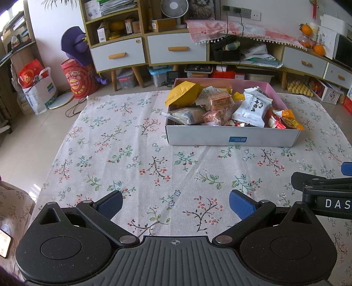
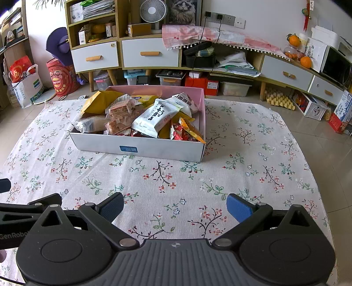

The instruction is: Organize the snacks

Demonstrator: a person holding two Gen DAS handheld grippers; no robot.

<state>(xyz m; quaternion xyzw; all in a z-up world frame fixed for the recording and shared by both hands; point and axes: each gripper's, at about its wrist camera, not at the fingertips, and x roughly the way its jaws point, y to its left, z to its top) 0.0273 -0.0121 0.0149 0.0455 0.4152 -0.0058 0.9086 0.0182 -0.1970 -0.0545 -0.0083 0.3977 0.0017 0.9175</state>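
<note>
Nearest the lenses, the left claw (image 1: 176, 203) and the right claw (image 2: 175, 206) were seen spread wide and released, with nothing between their blue pads. Both were held low over the table (image 2: 154, 187), which was covered by a pale floral tablecloth (image 1: 132, 154). The claws were placed side by side: a part of the right one was caught at the right edge of the left wrist view, and a part of the left one at the left edge of the right wrist view.

Further on, toward the far edge of the table, a shallow cardboard box (image 2: 140, 149) with a white outer wall and a pink inside was set on the cloth, well apart from both claws. It was heaped with snacks. A white snack packet (image 2: 154, 118) with dark print was laid on top near the middle, a yellow packet (image 2: 99, 103) was propped at the far left corner, and a clear-wrapped stack of biscuits (image 2: 121, 109) was lodged between them. Small red and orange sachets (image 2: 187, 131) were crowded into the near right corner, one tipped over the rim.

Beyond the table, a tiled floor was seen, and past it a long cabinet (image 2: 149, 52) with white drawers against the wall, with a white desk fan (image 2: 153, 11) stood on top.
</note>
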